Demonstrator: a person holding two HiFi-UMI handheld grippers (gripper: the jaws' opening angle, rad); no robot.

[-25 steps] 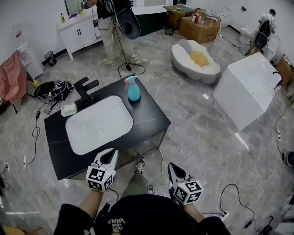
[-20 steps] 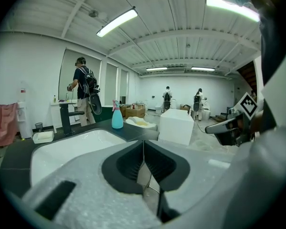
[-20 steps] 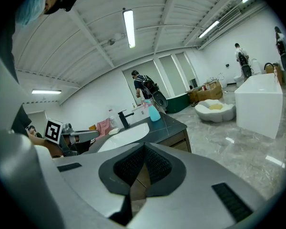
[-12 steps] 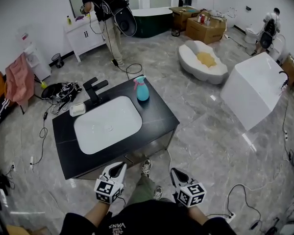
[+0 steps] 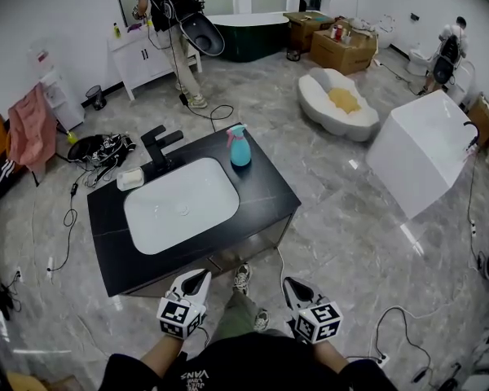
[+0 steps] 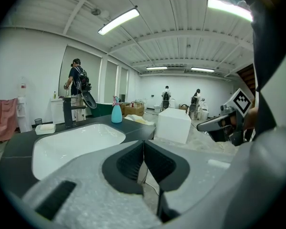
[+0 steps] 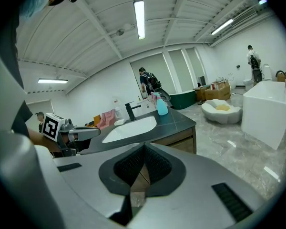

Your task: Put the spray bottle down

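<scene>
The teal spray bottle [image 5: 240, 147] with a pink trigger stands upright on the far right part of the black vanity top [image 5: 265, 187], beside the white basin [image 5: 179, 206]. It also shows small in the left gripper view as the bottle [image 6: 116, 112] and in the right gripper view as the bottle [image 7: 161, 105]. My left gripper [image 5: 200, 277] and right gripper [image 5: 290, 283] hang low in front of the vanity's near edge, well short of the bottle. Both are shut with nothing held. The left gripper [image 6: 143, 144] and right gripper [image 7: 144, 149] show dark pads pressed together.
A black faucet [image 5: 159, 145] and a soap dish [image 5: 130, 179] sit behind the basin. A white tub block [image 5: 424, 153] and a shell-shaped basin [image 5: 338, 104] stand on the floor at right. Cables and a dark bag [image 5: 98, 149] lie at left. A person [image 5: 167, 6] works at the back.
Both grippers have drawn a little back and down from the vanity's near edge. The bottle has stayed upright on the counter. The person at the back has shifted.
</scene>
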